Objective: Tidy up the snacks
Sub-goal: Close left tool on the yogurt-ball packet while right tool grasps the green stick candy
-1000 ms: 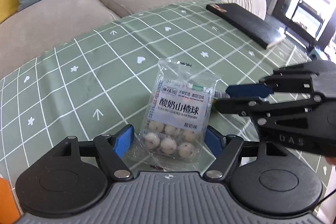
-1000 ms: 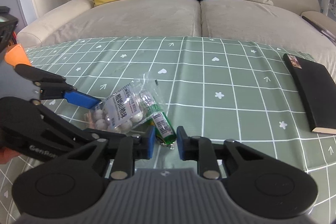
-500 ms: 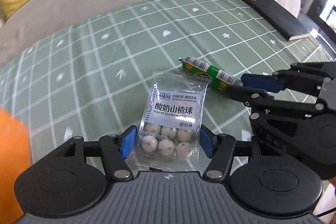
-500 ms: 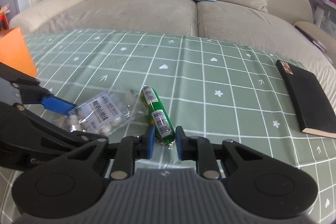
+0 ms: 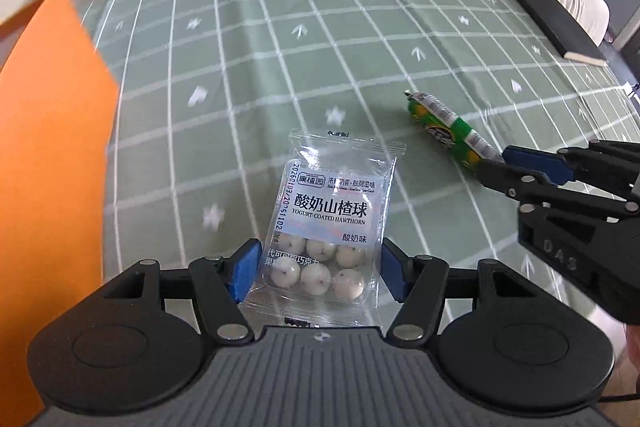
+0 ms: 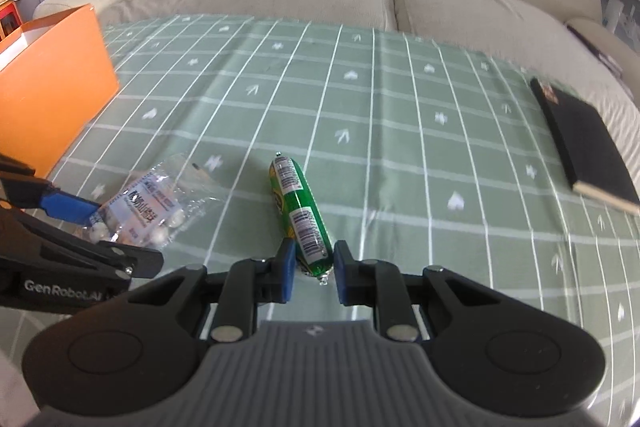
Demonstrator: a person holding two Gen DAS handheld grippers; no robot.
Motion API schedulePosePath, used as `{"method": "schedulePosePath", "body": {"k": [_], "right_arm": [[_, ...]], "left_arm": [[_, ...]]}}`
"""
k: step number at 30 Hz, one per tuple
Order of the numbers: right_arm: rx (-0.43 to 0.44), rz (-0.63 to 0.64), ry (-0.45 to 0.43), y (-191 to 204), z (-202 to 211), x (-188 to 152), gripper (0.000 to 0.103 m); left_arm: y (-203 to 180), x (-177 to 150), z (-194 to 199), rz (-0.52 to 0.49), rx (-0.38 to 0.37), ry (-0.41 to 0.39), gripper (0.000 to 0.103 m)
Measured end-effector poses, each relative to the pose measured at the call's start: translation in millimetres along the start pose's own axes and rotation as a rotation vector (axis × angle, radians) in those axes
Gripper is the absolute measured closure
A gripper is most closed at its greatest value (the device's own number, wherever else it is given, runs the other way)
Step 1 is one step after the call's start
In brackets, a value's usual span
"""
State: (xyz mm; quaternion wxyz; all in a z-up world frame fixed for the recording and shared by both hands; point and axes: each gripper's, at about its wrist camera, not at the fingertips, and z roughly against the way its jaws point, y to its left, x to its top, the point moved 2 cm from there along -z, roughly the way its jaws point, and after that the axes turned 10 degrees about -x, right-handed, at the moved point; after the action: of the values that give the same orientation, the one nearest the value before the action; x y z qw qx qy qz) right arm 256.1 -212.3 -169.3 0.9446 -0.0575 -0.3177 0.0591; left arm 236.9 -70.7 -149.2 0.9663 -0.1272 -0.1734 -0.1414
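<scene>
Green checked cloth covers the surface, where the left tool (image 5: 314, 273) grips the hawthorn packet (image 5: 326, 229) and the right tool (image 6: 313, 273) pinches the green sausage (image 6: 301, 213), whose slick wrappers might slip free.

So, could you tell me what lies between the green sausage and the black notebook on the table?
Nothing: in the right wrist view, only bare green checked tablecloth stretches between the green sausage and the black notebook.
</scene>
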Motion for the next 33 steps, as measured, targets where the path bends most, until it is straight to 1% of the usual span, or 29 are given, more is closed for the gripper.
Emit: {"method": "schedulePosePath", "body": {"k": [3, 6, 8, 9, 10, 11, 15, 19, 22, 24, 26, 27, 31, 33], "right_arm": [[0.014, 0.003, 0.02, 1.3, 12.3, -14.1, 0.086], [-0.003, 0.034, 0.004, 4.4, 19.8, -23.2, 0.085], [-0.007, 0.037, -0.006, 5.6, 19.3, -23.1, 0.084], [-0.001, 0.033, -0.014, 5.9, 19.1, -22.8, 0.081], [0.007, 0.029, -0.03, 6.0, 19.1, -22.4, 0.074], [0.011, 0.03, -0.048, 6.0, 18.5, -22.3, 0.072], [0.042, 0.046, -0.099, 7.4, 11.8, -17.4, 0.069], [0.067, 0.002, -0.115, 5.2, 0.7, -11.2, 0.069], [0.078, -0.022, -0.118, 4.6, -8.1, -7.9, 0.069], [0.079, -0.026, -0.104, 5.4, -13.9, -7.0, 0.071], [0.077, -0.023, -0.107, 6.3, -15.9, -7.2, 0.076], [0.075, -0.015, -0.108, 7.0, -16.0, -7.1, 0.076], [0.064, 0.004, -0.108, 9.4, -16.2, -7.1, 0.079], [0.06, 0.008, -0.109, 10.4, -16.2, -7.1, 0.08]], "left_arm": [[1.2, -8.7, 4.4, -0.006, 0.003, 0.011, 0.031], [0.3, -9.1, 3.8, -0.019, 0.006, -0.004, 0.03], [-1.2, -8.6, 2.6, -0.028, 0.007, -0.012, 0.029], [-2.1, -8.0, 1.8, -0.037, 0.002, -0.015, 0.029], [-1.5, -9.2, 2.4, -0.045, -0.005, -0.021, 0.029], [-1.8, -8.9, 2.0, -0.054, -0.013, -0.028, 0.029], [-0.9, -6.4, -0.2, -0.082, -0.047, -0.056, 0.023], [0.6, -3.1, -2.0, -0.095, -0.081, -0.079, 0.019], [1.5, 0.1, -4.5, -0.102, -0.09, -0.101, 0.016], [1.1, 1.5, -6.0, -0.109, -0.091, -0.117, 0.015], [-0.2, 0.9, -7.1, -0.12, -0.093, -0.128, 0.015], [-1.4, 0.2, -7.6, -0.131, -0.093, -0.13, 0.017], [-6.6, -2.4, -8.2, -0.176, -0.065, -0.145, 0.03], [-6.6, -2.2, -7.6, -0.17, -0.063, -0.147, 0.034]]}}
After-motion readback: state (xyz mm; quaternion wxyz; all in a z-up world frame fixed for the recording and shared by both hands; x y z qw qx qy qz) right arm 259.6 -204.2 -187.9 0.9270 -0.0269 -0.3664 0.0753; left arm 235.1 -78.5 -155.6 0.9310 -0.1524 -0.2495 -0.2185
